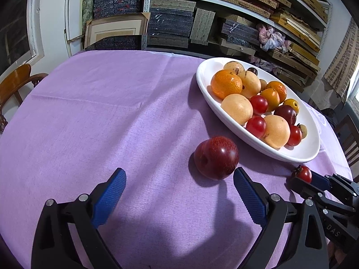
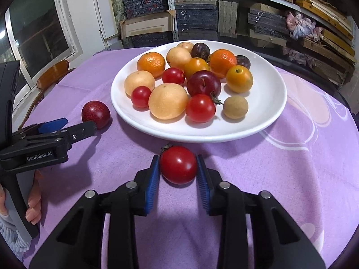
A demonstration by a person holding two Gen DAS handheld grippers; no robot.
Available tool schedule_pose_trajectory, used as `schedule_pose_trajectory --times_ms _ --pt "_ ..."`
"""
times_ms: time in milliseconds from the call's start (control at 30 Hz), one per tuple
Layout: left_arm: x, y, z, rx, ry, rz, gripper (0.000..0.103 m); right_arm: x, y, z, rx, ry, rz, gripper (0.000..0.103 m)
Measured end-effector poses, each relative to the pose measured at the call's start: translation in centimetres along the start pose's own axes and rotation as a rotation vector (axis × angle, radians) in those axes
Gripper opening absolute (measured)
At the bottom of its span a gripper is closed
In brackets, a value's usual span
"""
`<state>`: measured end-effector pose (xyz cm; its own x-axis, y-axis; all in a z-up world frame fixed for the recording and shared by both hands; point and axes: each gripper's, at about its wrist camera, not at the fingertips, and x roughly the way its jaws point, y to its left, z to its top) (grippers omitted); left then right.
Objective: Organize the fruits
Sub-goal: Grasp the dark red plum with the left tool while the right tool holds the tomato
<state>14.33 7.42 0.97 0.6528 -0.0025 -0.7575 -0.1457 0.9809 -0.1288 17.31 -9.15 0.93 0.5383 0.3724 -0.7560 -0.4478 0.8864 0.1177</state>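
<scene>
A white plate (image 2: 264, 121) on the purple tablecloth holds several fruits: oranges, pale peaches, plums and cherry tomatoes. It also shows in the left wrist view (image 1: 298, 154). A dark red plum (image 1: 215, 157) lies on the cloth left of the plate, seen also in the right wrist view (image 2: 96, 113). My left gripper (image 1: 179, 179) is open, with the plum just ahead of its right finger. My right gripper (image 2: 178, 164) is shut on a red tomato (image 2: 178, 164) in front of the plate, low over the cloth. The tomato also shows in the left wrist view (image 1: 303, 174).
A round table with a purple cloth (image 1: 112, 116). A wooden chair (image 1: 15, 85) stands at the far left. Shelves stacked with boxes (image 1: 202, 18) fill the back wall. A window (image 2: 33, 29) is at the left.
</scene>
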Motion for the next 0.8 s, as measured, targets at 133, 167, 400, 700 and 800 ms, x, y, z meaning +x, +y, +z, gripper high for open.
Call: schedule_pose_trajectory --times_ms 133,167,400,700,800 --pt "-0.8 -0.8 -0.1 0.046 -0.041 -0.034 0.097 -1.9 -0.9 -1.8 -0.006 -0.015 0.0 0.031" --pt "-1.1 -1.3 -0.2 0.07 -0.056 -0.042 0.097 -2.7 -1.5 -2.5 0.007 -0.022 0.002 0.031" --pt "-0.9 -4.0 -0.5 0.188 -0.058 -0.066 0.097 -6.9 -5.2 -5.6 0.109 -0.089 0.058 0.032" --pt "-0.5 -5.6 -0.4 0.239 -0.063 -0.094 0.096 -6.9 -4.3 -5.8 0.084 -0.075 0.086 0.032" --pt "0.0 -5.8 -0.1 0.237 -0.058 -0.076 0.091 -6.9 -4.3 -5.8 0.083 -0.075 0.087 0.032"
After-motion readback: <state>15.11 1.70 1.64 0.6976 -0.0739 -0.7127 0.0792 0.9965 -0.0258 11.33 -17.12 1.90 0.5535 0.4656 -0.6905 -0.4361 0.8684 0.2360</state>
